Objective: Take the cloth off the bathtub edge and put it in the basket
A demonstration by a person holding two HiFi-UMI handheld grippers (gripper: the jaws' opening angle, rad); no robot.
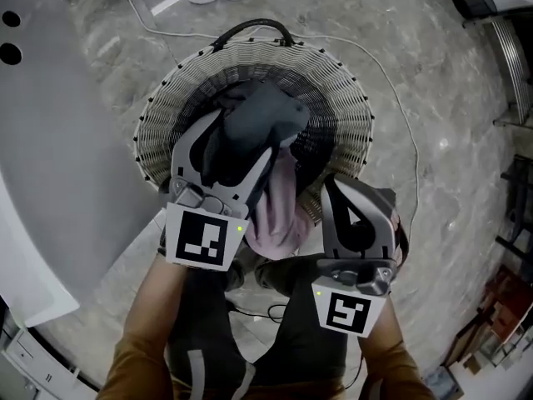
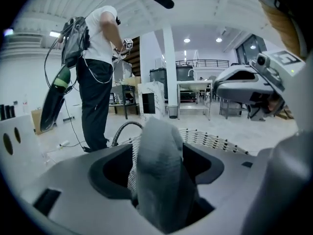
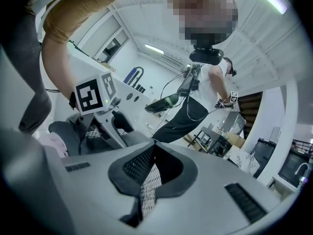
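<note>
Grey cloth [image 1: 275,111] fills the gap between the jaws of my left gripper [image 1: 246,133]. The jaws stand parted around it and, as far as I can judge, no longer pinch it. Its long axis runs along the jaws and out past the tips, and the bowl of the wicker basket [image 1: 166,115] lies straight beyond them, so the drop is directly ahead. My right gripper [image 1: 346,192] sits off to the left one's right at the near rim, jaws together on nothing, so the left is nearer.

The head view shows the bowl under the cloth and a pink cloth [image 1: 279,211] hanging between the two grippers. The left gripper view shows only the fold in the gap and an arc of rim beyond it.
</note>
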